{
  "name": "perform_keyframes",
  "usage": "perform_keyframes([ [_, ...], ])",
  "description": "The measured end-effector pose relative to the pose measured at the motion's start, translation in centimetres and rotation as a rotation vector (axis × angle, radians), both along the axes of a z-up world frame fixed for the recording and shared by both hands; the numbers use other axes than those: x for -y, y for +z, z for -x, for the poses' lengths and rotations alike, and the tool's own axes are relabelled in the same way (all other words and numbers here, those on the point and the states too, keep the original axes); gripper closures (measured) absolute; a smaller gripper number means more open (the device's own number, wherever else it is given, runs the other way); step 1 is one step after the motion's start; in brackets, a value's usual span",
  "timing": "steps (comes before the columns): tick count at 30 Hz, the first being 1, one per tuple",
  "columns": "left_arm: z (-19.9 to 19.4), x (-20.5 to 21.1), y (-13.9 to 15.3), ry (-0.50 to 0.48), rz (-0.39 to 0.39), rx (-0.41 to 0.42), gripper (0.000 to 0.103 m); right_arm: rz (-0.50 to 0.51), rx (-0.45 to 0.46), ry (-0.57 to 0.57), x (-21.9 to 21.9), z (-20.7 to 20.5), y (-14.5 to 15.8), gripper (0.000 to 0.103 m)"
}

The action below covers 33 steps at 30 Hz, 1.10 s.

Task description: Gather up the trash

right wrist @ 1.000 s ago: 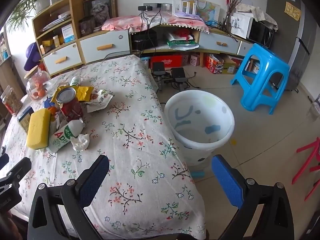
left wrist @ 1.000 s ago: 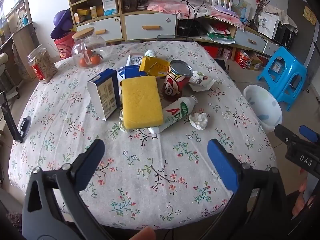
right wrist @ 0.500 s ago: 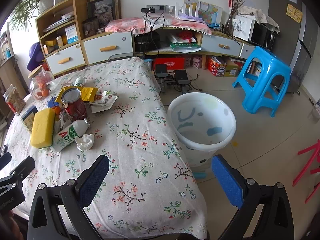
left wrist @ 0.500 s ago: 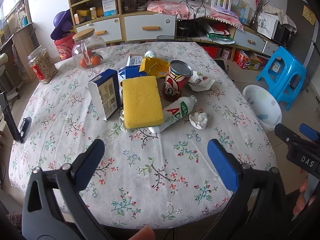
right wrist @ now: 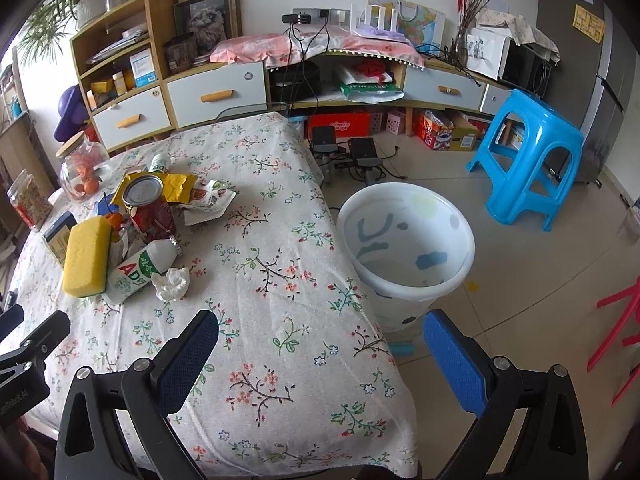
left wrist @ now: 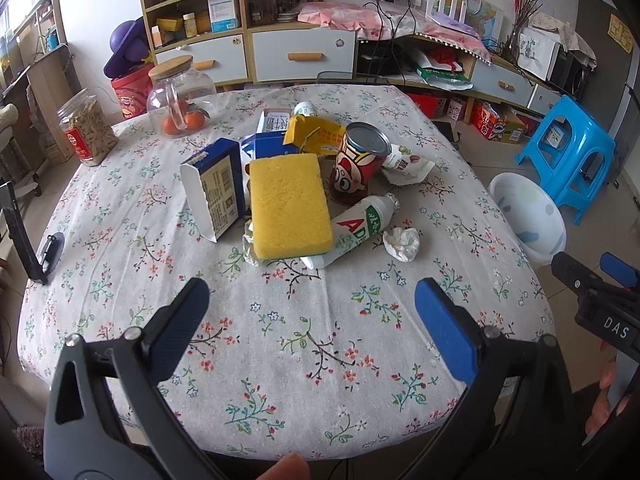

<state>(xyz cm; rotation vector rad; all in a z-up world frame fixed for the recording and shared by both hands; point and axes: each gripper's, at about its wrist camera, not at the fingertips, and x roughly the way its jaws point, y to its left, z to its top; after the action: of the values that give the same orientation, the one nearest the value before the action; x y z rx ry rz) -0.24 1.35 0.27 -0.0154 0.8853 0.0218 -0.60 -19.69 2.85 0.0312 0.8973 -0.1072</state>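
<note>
Holding both tools above the near edge of the worktop (left wrist: 120,208), which carries a floral cloth. Left hand-held gripper (left wrist: 312,312): released, blue pads wide apart, nothing between them. Right hand-held gripper (right wrist: 320,344): likewise released and empty, one finger over the cloth, the other over the floor beside the worktop.

Trash lies in one cluster at mid-worktop. Yellow sponge (left wrist: 290,206) rests on top of the pile, tilted. White bottle (left wrist: 356,226) with red and green lettering lies on its side, touching the sponge's right edge. Crumpled tissue (left wrist: 402,243) sits just beside the bottle, apart from the rest. Red can (left wrist: 358,164) stands upright behind the bottle. Blue-and-white carton (left wrist: 214,192) stands left of the sponge. Yellow wrapper (left wrist: 316,136) behind the can.

White bin (right wrist: 408,248) stands on the floor just beside the worktop's right edge; its inside looks empty. Blue stool (right wrist: 528,160) farther off
</note>
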Motion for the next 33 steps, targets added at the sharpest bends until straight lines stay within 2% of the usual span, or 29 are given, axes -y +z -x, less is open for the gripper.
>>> perform_keyframes([
  [33,0.28,-0.84,0.85,0.011,0.023,0.023,0.001,0.004,-0.011,-0.008,-0.08,-0.28,-0.34,0.0],
])
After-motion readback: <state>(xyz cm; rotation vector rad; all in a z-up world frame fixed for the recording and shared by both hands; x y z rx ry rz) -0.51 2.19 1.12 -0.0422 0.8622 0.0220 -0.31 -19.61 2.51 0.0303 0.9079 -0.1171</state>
